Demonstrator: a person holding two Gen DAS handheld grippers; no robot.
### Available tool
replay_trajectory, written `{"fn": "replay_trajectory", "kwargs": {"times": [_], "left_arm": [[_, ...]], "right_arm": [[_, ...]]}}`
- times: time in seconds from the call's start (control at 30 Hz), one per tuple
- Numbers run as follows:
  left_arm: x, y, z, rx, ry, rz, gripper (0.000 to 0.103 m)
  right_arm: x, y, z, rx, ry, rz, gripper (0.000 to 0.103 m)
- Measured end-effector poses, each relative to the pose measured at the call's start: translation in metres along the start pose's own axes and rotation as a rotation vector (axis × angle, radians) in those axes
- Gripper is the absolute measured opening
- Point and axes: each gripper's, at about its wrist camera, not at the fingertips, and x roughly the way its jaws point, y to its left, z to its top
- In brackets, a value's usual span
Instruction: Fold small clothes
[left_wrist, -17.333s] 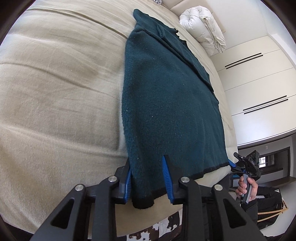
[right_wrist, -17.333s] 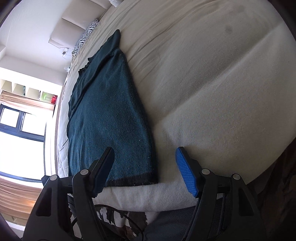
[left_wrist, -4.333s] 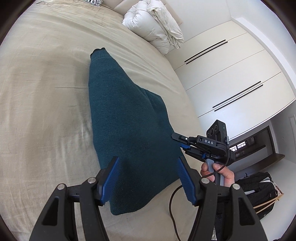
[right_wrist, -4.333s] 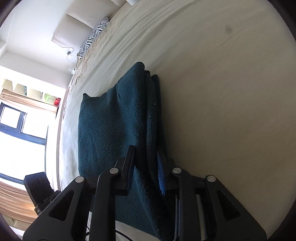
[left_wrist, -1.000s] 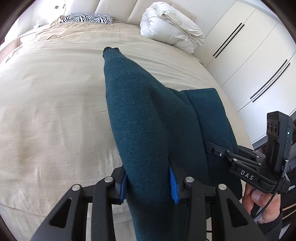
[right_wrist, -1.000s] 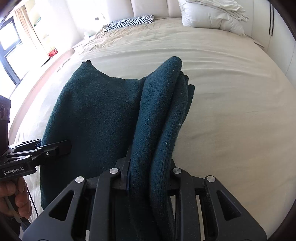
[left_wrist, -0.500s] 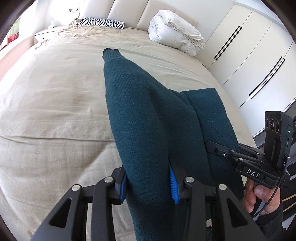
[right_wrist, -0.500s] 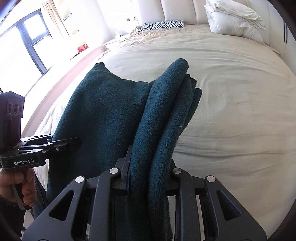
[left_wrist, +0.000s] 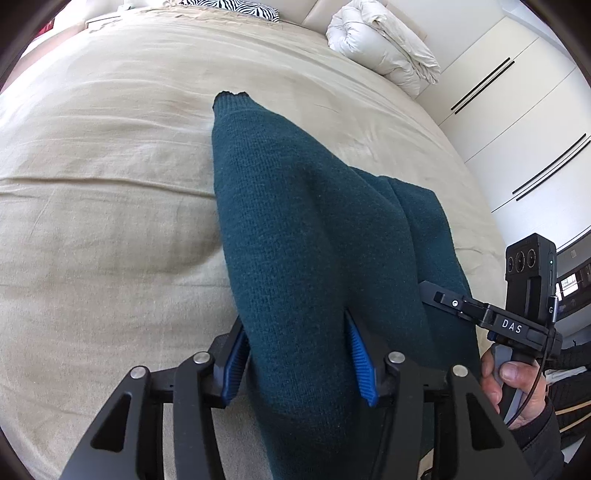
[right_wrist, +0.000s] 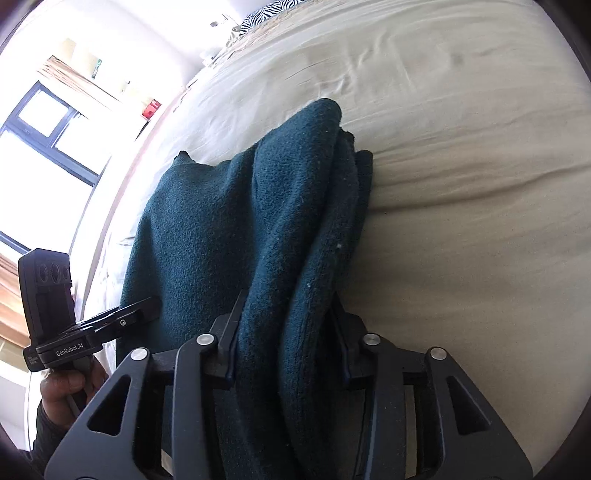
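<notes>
A dark teal knit sweater (left_wrist: 303, 236) is folded over itself and lies on the beige bed (left_wrist: 110, 221). My left gripper (left_wrist: 295, 354) is shut on its near left edge, blue pads pressing the cloth. My right gripper (right_wrist: 284, 332) is shut on the bunched, layered right edge of the sweater (right_wrist: 229, 229). The right gripper also shows in the left wrist view (left_wrist: 443, 301), touching the sweater's right side. The left gripper shows in the right wrist view (right_wrist: 140, 308) at the sweater's left side. The sweater's far end rests on the bed.
A white duvet (left_wrist: 384, 55) and a zebra pillow (left_wrist: 236, 5) lie at the head of the bed. White wardrobe doors (left_wrist: 517, 103) stand to the right. A window (right_wrist: 44, 140) is on the left side.
Both grippers have lowered the held sweater edge toward the bed and tilted down. The right wrist view has rolled to the left. Both grips stay shut.
</notes>
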Motion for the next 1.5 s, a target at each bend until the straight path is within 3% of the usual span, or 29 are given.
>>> {"fn": "replay_trajectory", "kwargs": {"times": [0.13, 0.23, 0.53, 0.67, 0.8, 0.87, 0.9, 0.97, 1.1, 1.2, 1.3, 1.37, 1.43, 1.5], "left_arm": [[-0.001, 0.011, -0.005, -0.039, -0.013, -0.041, 0.061], [-0.013, 0.011, -0.010, -0.044, -0.040, -0.033, 0.060], [-0.055, 0.005, -0.022, -0.029, -0.165, 0.016, 0.059], [-0.080, -0.012, -0.025, 0.055, -0.266, 0.057, 0.061], [-0.111, -0.040, -0.035, 0.170, -0.393, 0.118, 0.079], [-0.129, -0.063, -0.039, 0.245, -0.496, 0.171, 0.098], [-0.140, -0.073, -0.042, 0.281, -0.556, 0.201, 0.103], [-0.163, -0.092, -0.048, 0.342, -0.669, 0.253, 0.103], [-0.204, -0.121, -0.054, 0.395, -0.814, 0.303, 0.103], [-0.227, -0.136, -0.061, 0.412, -0.880, 0.284, 0.103], [-0.241, -0.142, -0.059, 0.377, -0.864, 0.274, 0.103], [-0.243, -0.142, -0.058, 0.357, -0.854, 0.269, 0.103], [-0.240, -0.139, -0.055, 0.329, -0.833, 0.305, 0.103], [-0.228, -0.133, -0.052, 0.291, -0.778, 0.347, 0.103]], "right_arm": [[-0.004, -0.016, -0.002, 0.052, -0.001, 0.080, 0.042], [-0.016, -0.025, -0.006, 0.090, -0.023, 0.082, 0.046], [-0.073, -0.041, -0.015, 0.153, -0.160, -0.040, 0.048], [-0.091, -0.035, -0.021, 0.143, -0.202, -0.078, 0.048], [-0.115, -0.001, -0.031, 0.042, -0.298, -0.116, 0.048], [-0.132, 0.021, -0.034, -0.019, -0.351, -0.143, 0.048], [-0.139, 0.032, -0.035, -0.050, -0.379, -0.160, 0.049], [-0.157, 0.053, -0.036, -0.108, -0.442, -0.200, 0.050], [-0.202, 0.091, -0.044, -0.191, -0.616, -0.266, 0.079], [-0.244, 0.113, -0.060, -0.213, -0.799, -0.279, 0.099], [-0.282, 0.134, -0.075, -0.230, -0.959, -0.317, 0.103], [-0.299, 0.147, -0.081, -0.261, -1.012, -0.353, 0.103], [-0.310, 0.156, -0.084, -0.281, -1.023, -0.367, 0.103], [-0.312, 0.160, -0.083, -0.290, -0.977, -0.353, 0.103]]}}
